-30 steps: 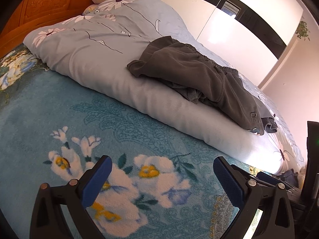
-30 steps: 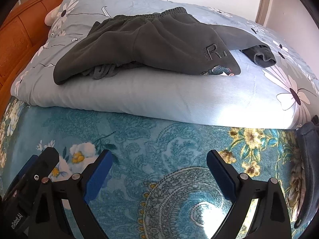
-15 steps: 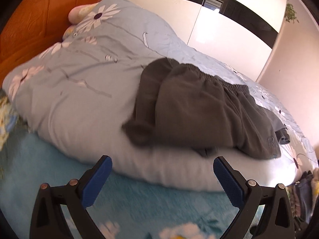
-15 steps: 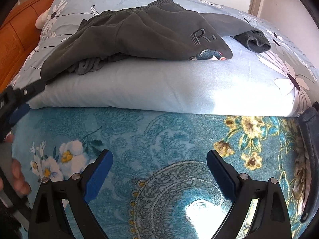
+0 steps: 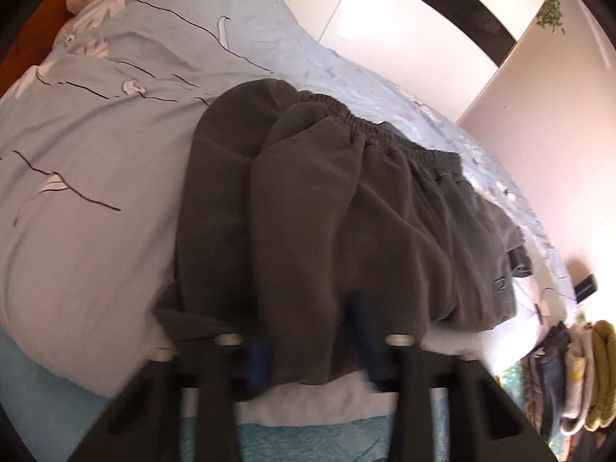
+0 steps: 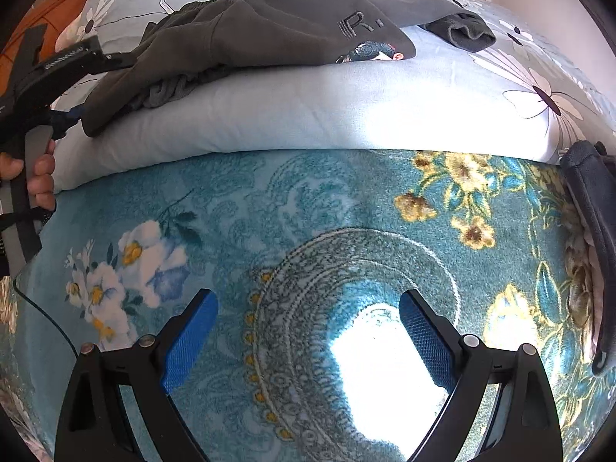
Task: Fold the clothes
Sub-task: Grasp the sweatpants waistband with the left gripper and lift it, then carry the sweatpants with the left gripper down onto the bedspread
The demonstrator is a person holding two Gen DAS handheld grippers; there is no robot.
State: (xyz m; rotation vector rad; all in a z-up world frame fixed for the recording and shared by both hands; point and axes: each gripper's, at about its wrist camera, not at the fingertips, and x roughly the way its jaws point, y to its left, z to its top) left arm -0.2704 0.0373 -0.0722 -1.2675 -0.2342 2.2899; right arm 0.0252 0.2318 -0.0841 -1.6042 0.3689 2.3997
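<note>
Dark grey sweatpants (image 5: pixel 346 208) lie crumpled on a folded light blue quilt (image 5: pixel 88 177). They also show in the right wrist view (image 6: pixel 269 34), with an "R" logo. My left gripper (image 5: pixel 308 342) has its blue pads around the near end of a pant leg, with the cloth bunched between them; it also shows at the left of the right wrist view (image 6: pixel 65 111). My right gripper (image 6: pixel 308 338) is open and empty, low over the teal floral blanket (image 6: pixel 327 211), well short of the pants.
A stack of folded clothes (image 5: pixel 566 377) sits at the right. A dark garment (image 6: pixel 593 231) lies at the right edge of the blanket. An orange wooden headboard (image 6: pixel 57 4) is at the far left, and white wardrobe doors (image 5: pixel 404 34) stand behind the bed.
My left gripper has moved forward from over the blanket to the quilt's edge and narrowed around the pant leg end. My right gripper has crept slightly forward, still open.
</note>
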